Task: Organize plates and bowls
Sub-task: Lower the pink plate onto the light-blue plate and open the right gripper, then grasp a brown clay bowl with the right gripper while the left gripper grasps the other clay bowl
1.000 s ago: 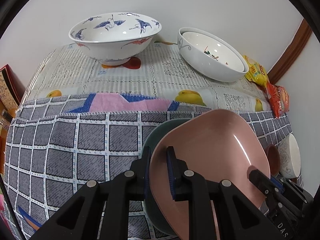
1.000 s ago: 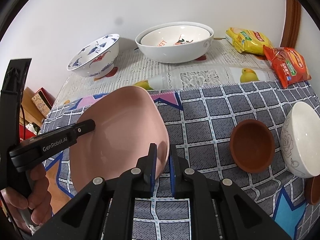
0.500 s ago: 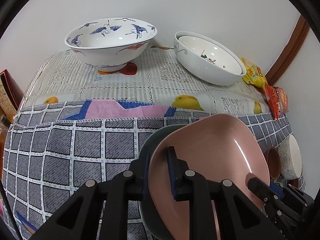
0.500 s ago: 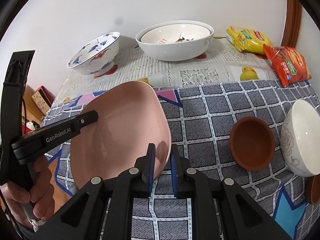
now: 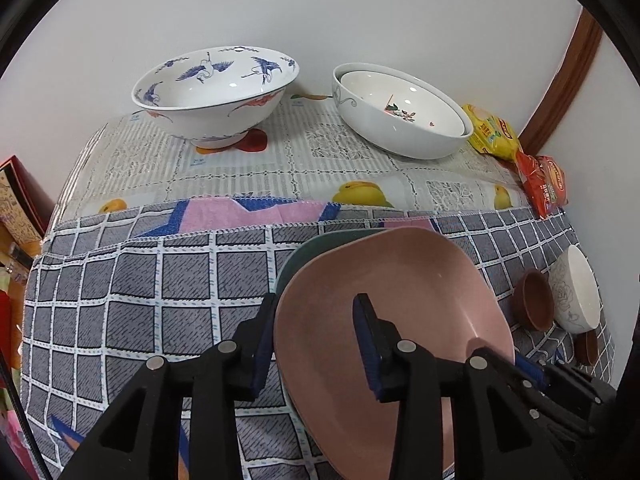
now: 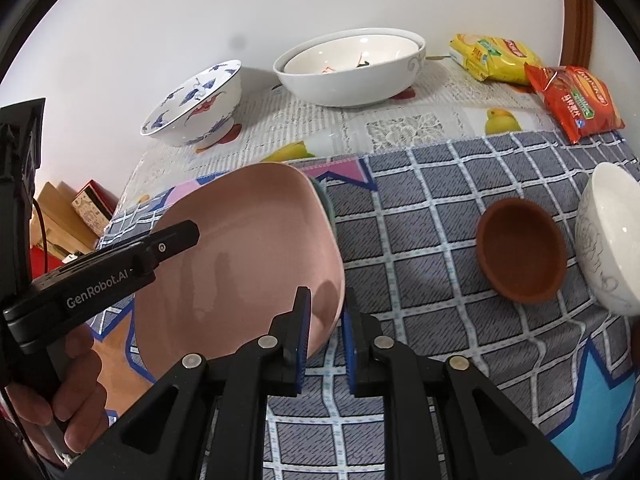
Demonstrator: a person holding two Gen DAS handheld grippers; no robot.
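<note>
A pink plate lies on a dark green plate on the checked cloth. My left gripper straddles the pink plate's left rim. Its jaws are opening, and the inner finger stands well clear over the plate's hollow. A hand holds this gripper at the left of the right wrist view. My right gripper has the plate's near-right rim between its blue pads. Its jaws are starting to open, though the rim still fills the gap between the pads.
A blue-crane bowl and two nested white bowls stand at the back by the wall. A brown bowl and a white patterned bowl sit to the right. Snack packs lie in the far right corner.
The left gripper's jaws have spread wide and let go of the pink plate's rim. The right gripper's gap looks almost the same. The plate has stayed on the green one.
</note>
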